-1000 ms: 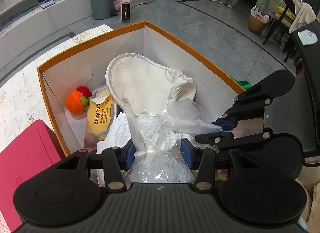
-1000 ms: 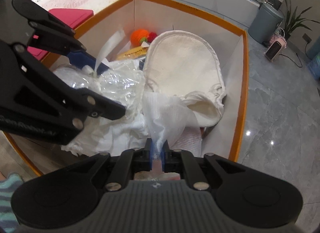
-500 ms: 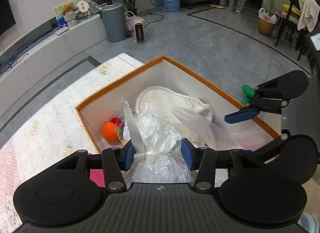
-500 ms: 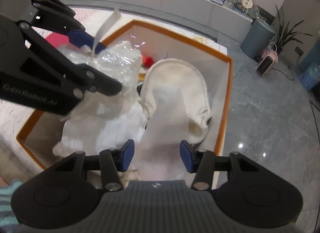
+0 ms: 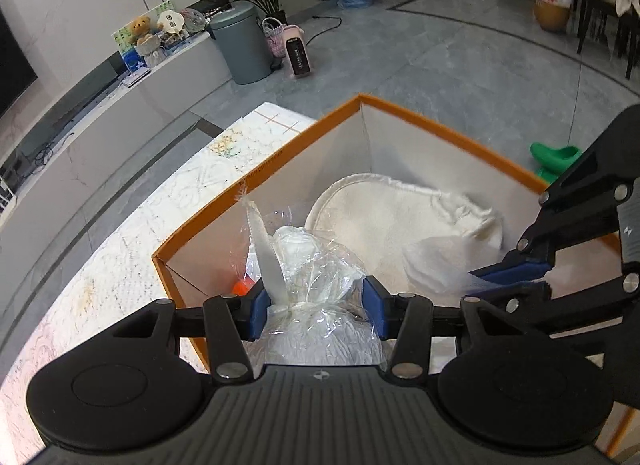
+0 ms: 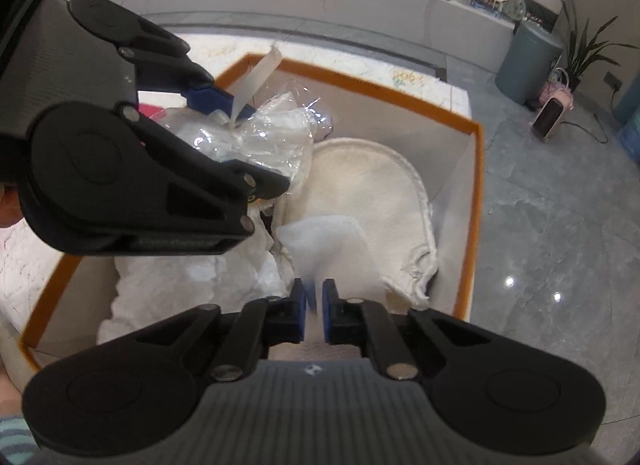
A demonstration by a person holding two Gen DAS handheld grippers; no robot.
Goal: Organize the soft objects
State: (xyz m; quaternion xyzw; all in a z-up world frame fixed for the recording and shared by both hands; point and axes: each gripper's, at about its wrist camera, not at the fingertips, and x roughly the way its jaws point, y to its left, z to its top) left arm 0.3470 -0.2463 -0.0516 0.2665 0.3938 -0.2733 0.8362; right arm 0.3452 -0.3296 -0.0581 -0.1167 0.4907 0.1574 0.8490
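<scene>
My left gripper (image 5: 316,307) clamps the bag (image 5: 316,285) at its tied neck, low centre, over the box (image 5: 400,113). Right gripper (image 6: 314,307) has just closed, pinching white tissue (image 6: 332,241). Both light, limp, crinkly; grip bunched parts.

Even, bright indoor light. Glare spots on the floor (image 6: 532,289) at 3 o'clock. Fisheye bending and dark corners at all edges. Slight motion blur on the white cloth (image 6: 336,241).

Both wrist views, close above the orange-rimmed box (image 5: 448,133), angled steeply down. Shared: box interior (image 6: 460,169), seen from opposite sides.
</scene>
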